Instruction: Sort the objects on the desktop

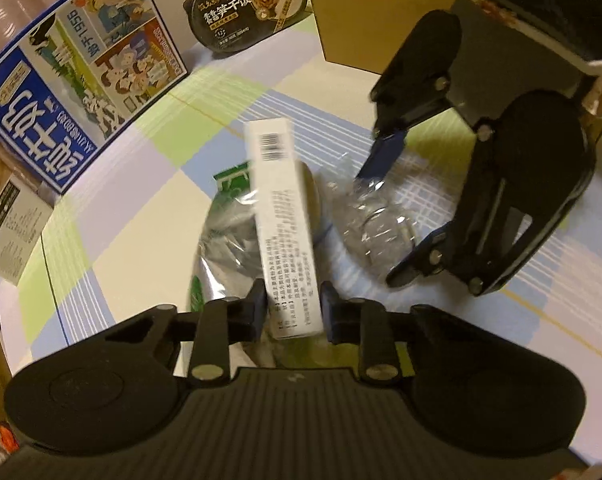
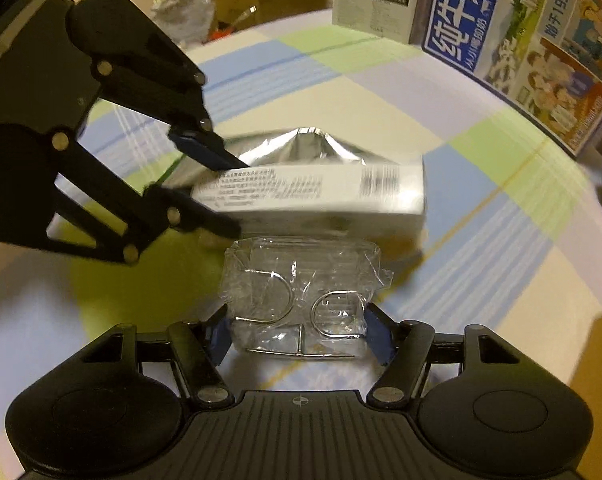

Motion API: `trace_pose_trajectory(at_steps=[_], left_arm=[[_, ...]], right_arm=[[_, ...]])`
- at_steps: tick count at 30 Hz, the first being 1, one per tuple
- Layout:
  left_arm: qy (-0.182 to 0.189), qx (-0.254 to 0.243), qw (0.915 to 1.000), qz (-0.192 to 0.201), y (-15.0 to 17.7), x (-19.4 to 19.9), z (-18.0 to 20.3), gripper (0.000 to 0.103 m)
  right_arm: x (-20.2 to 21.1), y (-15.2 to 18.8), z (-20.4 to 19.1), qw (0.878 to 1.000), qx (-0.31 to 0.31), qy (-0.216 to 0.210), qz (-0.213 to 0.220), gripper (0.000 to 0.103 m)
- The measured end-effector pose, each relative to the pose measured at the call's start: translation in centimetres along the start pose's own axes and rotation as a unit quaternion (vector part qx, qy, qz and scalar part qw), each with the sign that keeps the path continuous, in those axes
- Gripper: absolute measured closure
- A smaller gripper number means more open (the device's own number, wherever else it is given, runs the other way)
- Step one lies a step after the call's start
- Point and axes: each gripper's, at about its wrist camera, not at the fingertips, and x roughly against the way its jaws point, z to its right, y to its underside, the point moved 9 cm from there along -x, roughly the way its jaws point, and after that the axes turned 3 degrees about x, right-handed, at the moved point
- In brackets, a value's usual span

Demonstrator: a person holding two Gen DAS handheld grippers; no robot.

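My white box (image 1: 285, 216) hides much of the foil pouch (image 1: 225, 248) beneath. My left gripper (image 1: 294, 312) clamps the box's near end; my right gripper (image 2: 299, 332) brackets the clear hook packet (image 2: 301, 292) on the checked tablecloth (image 2: 481, 240), pads just touching its sides.

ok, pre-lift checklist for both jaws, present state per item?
1. Left gripper shut on the white carton: ok, jaws clamp its near end.
2. Grip depth on the carton: not ok, held only at the end, so it may swing.
3. Right gripper around the clear hook packet: ok, the packet sits between the jaws.
4. Right pads pressing the packet: cannot tell, the wrap blurs the contact.
5. Carton clear of the foil pouch: cannot tell, it lies across the pouch.
6. The two grippers apart from each other: ok, but close.
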Motion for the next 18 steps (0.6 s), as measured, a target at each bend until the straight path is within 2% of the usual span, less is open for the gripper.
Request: trace_pose_trajectory(at_steps=[4, 11, 16, 18], left_arm=[[0.021, 0.043, 0.9988, -0.004, 1.6, 2.3, 2.2, 0.082], [0.043, 0.098, 0.9942, -0.017, 6.8, 7.0, 8.9, 0.082], [0.075, 0.151, 0.9856, -0.013, 9.6, 9.9, 13.3, 0.081], [0.076, 0.169, 0.9826, -0.008, 10.3, 10.8, 14.3, 0.081]], right_arm=[[2.3, 2.6, -1.9, 0.999, -0.044, 0.001, -0.012, 0.039], [7.0, 8.1, -6.9, 0.996, -0.086, 0.000, -0.026, 0.039], [8.5, 11.3, -9.9, 0.993, -0.110, 0.005, -0.049, 0.039], [8.8, 12.6, -10.7, 0.991, -0.119, 0.006, -0.058, 0.039]])
